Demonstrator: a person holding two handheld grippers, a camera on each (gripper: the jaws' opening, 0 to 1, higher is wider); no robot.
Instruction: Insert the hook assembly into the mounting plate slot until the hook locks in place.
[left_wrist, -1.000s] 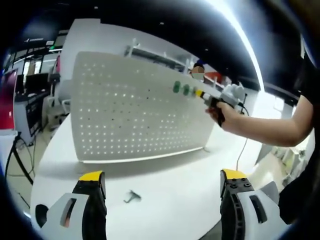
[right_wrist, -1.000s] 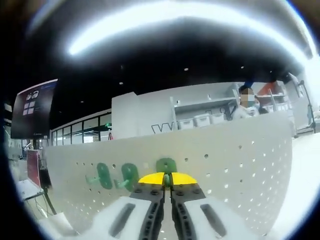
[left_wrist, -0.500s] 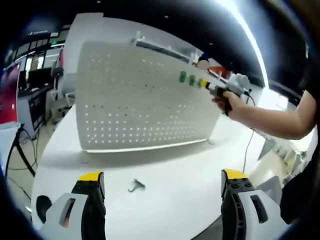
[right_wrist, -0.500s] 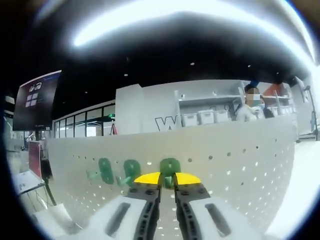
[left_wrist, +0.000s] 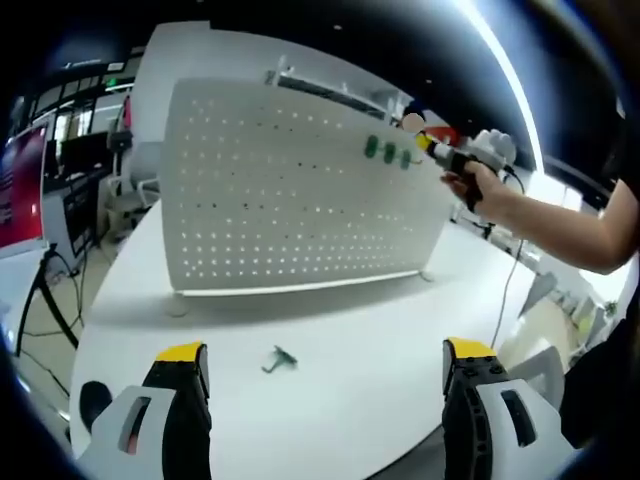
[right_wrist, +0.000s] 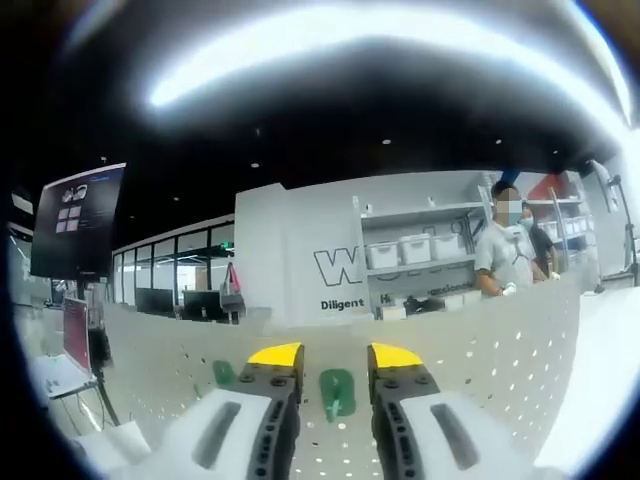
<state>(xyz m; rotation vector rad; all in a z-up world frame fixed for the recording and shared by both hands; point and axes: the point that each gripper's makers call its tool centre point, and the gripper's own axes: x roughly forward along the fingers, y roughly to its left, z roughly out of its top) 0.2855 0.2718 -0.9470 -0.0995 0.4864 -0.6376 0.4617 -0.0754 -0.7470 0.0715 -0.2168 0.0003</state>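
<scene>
A white pegboard mounting plate (left_wrist: 290, 190) stands upright on the white table (left_wrist: 340, 330). Three green hooks (left_wrist: 388, 152) sit in a row near its upper right. My right gripper (left_wrist: 426, 143), held by a hand (left_wrist: 482, 182), hovers just right of them. In the right gripper view my right gripper (right_wrist: 335, 355) is open, and a green hook (right_wrist: 337, 388) hangs on the plate (right_wrist: 480, 370) between the jaws, touching neither. Another green hook (right_wrist: 224, 373) shows to its left. My left gripper (left_wrist: 326, 350) is open low over the table, with a loose hook (left_wrist: 278, 358) lying ahead of it.
A cable (left_wrist: 503, 290) trails over the table's right side. A desk with screens (left_wrist: 60, 190) stands off the left edge. Behind the plate are shelves with bins (right_wrist: 415, 245), two people (right_wrist: 505, 250) and a hanging monitor (right_wrist: 78, 215).
My right gripper went from shut on the green hook to open, leaving the hook on the plate, and drew back a little. The left view has shifted slightly.
</scene>
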